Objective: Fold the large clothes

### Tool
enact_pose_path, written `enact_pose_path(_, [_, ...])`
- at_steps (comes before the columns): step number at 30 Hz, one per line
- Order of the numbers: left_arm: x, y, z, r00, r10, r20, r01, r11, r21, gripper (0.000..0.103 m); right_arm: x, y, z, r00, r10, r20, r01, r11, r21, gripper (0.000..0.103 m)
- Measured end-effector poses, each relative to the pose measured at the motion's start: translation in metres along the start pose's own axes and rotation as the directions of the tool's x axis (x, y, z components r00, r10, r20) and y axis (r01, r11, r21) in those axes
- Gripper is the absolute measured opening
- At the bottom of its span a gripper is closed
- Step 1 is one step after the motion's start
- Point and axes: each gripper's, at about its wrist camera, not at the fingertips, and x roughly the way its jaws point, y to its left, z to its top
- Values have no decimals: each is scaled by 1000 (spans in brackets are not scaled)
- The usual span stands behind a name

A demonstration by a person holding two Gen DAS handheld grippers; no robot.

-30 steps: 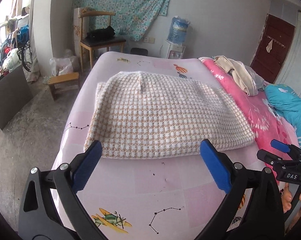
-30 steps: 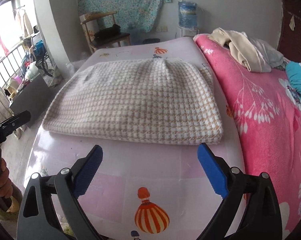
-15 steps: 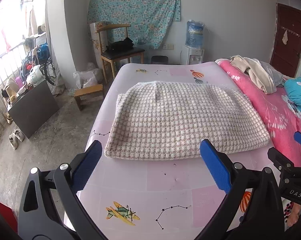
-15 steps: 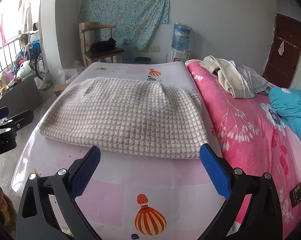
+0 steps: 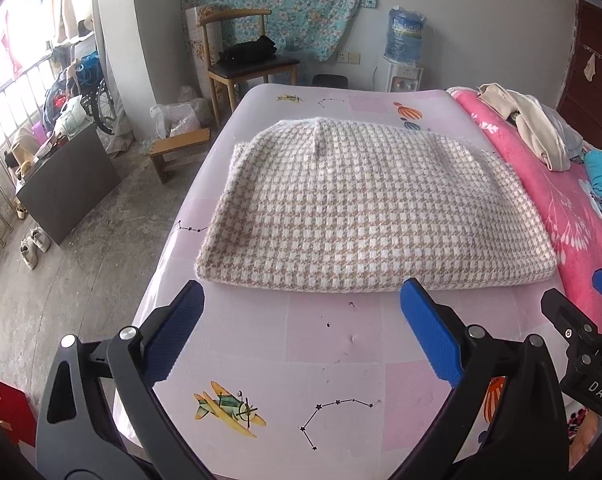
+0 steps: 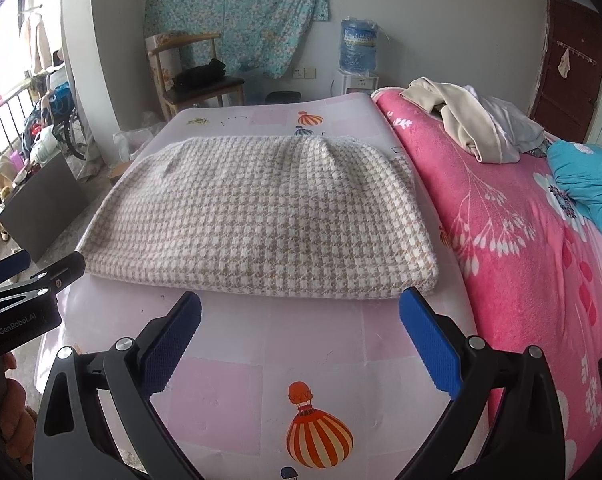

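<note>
Left wrist view showed the houndstooth garment [image 5: 365, 208] lying folded into a thick rectangle on the pale pink sheet [image 5: 325, 352], its near edge just beyond the blue fingertips. Over the last second the camera had risen and pulled back, so that more of the floor and the wooden chair [image 5: 245, 68] came into sight. The left gripper [image 5: 301, 332] hung above the bare sheet with its jaws wide apart, holding nothing.

From the right wrist, the right gripper [image 6: 301, 336] likewise had its jaws spread and empty, near the garment's near right corner [image 6: 421, 280] but not touching it. It too had drawn away from the cloth. To the right lay the pink floral blanket [image 6: 521, 240] with a heap of unfolded clothes [image 6: 473, 128] at its far end.

Both tools retreating from a tidy stack suggested this fold was finished; another garment from the heap probably came next.
</note>
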Motion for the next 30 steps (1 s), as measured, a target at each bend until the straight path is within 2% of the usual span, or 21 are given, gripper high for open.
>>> enact_pose_path(15, [13,-17,-5,998,29,-60,-26,998,49,95,15,0,-7,998,-14,-67,15,1000,10,97])
enact_pose_path(30, [21,-13,-5,996,7,-90,-5,1000,31,95,20,0,-6,995,-35,-90,37,999,20,97])
